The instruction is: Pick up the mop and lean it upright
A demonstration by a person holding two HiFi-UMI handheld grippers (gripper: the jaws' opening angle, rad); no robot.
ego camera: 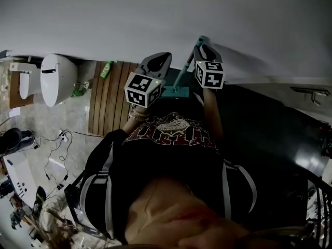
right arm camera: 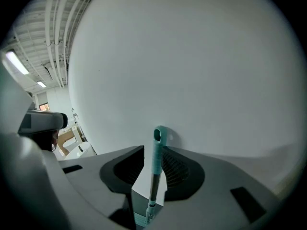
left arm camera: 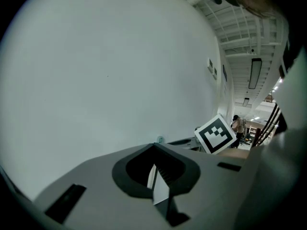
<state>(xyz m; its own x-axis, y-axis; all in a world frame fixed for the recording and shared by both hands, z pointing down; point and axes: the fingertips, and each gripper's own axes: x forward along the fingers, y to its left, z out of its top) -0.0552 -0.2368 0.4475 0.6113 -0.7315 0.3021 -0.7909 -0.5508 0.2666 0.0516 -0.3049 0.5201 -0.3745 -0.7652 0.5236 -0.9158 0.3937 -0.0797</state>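
Note:
The mop stands nearly upright, its teal handle (ego camera: 184,68) slanting up to the white wall (ego camera: 155,14) and its flat teal head (ego camera: 175,92) on the floor. In the right gripper view the handle (right arm camera: 157,159) rises between the jaws, its looped top against the wall. My right gripper (right arm camera: 154,152) is open around it, with a gap showing on each side of the handle. In the head view this gripper (ego camera: 206,49) is at the handle's top. My left gripper (ego camera: 165,56) is just left of the mop, apart from it. Its jaws (left arm camera: 154,150) meet at the tips with nothing between them.
A white toilet (ego camera: 57,79) stands at the left, beside a wooden slatted mat (ego camera: 109,95) with a green bottle (ego camera: 106,69) at its far end. Cables (ego camera: 57,154) and shoes (ego camera: 13,139) lie on the pale floor at lower left. A metal rail (ego camera: 311,91) is at right.

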